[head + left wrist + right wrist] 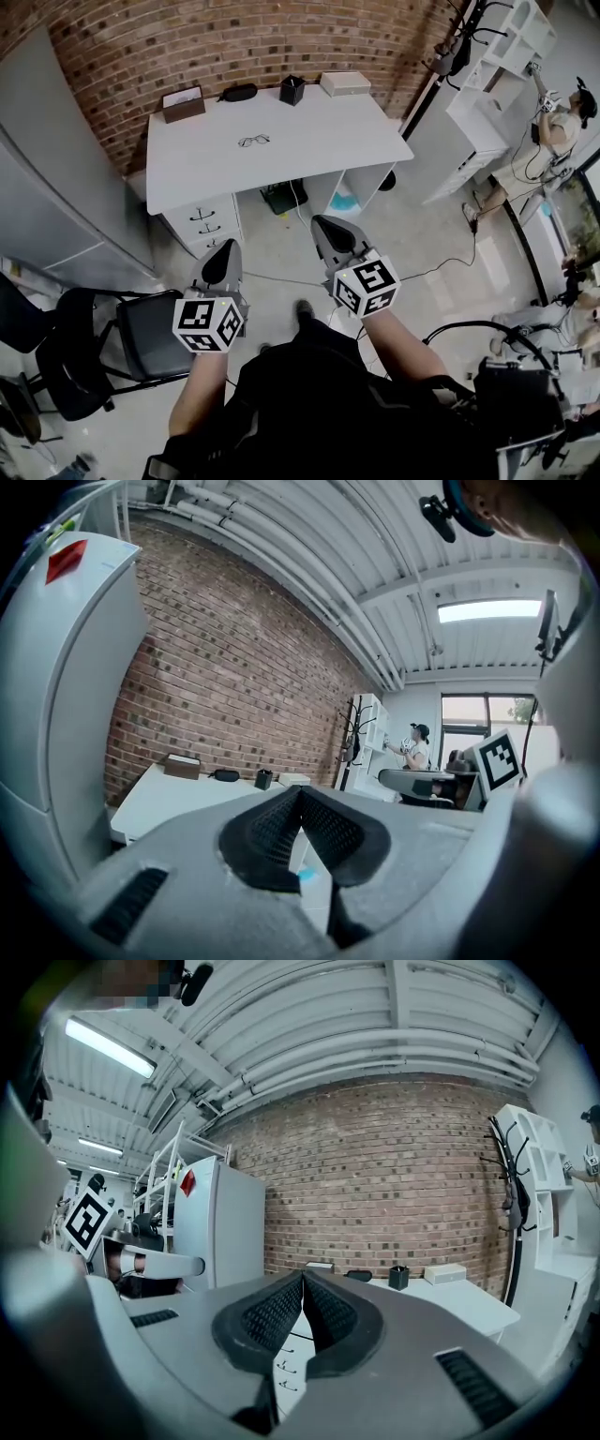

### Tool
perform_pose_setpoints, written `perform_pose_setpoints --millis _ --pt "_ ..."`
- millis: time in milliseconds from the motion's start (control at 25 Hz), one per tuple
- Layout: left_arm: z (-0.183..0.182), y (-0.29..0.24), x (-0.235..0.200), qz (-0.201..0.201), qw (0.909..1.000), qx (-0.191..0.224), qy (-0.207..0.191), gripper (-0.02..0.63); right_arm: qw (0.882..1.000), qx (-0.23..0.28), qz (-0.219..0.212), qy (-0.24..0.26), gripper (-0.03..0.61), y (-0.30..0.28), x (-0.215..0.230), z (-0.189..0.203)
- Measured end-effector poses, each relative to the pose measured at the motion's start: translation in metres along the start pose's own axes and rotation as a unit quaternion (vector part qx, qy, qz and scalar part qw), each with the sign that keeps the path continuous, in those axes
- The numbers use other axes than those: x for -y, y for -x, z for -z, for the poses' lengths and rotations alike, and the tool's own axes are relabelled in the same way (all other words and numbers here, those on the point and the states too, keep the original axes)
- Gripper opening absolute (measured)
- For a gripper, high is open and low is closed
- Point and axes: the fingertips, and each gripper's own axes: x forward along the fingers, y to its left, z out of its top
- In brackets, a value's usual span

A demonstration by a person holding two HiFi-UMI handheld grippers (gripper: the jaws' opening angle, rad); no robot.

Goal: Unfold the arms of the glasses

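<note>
Facing the white desk (319,141) with glasses (253,141) lying on top, well away; holding left gripper (226,246) and right gripper (324,223) with jaws pressed together, empty.

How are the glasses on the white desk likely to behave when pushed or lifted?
The glasses look thin-framed, so they are probably light and easily bent. Lying flat on the smooth white desk, they would likely slide rather than tip if pushed.
</note>
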Motion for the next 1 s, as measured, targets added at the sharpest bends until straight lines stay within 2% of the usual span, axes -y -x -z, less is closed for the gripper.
perform_pose_setpoints --millis 400,680,1000 --pt "-0.009 -0.040 -0.031 -0.024 0.9997 -0.002 -0.007 0.009 1.000 0.006 -0.027 -0.007 0.008 -0.056 0.022 0.000" --pt "-0.018 -0.107 -0.042 -0.025 0.9996 -0.011 -0.004 0.009 0.999 0.009 -0.036 -0.011 0.008 -0.100 0.071 -0.008" --pt "-0.029 -0.187 -0.048 -0.037 0.9991 -0.013 -0.013 0.009 0.999 0.010 -0.033 -0.020 0.008 -0.144 0.149 -0.010"
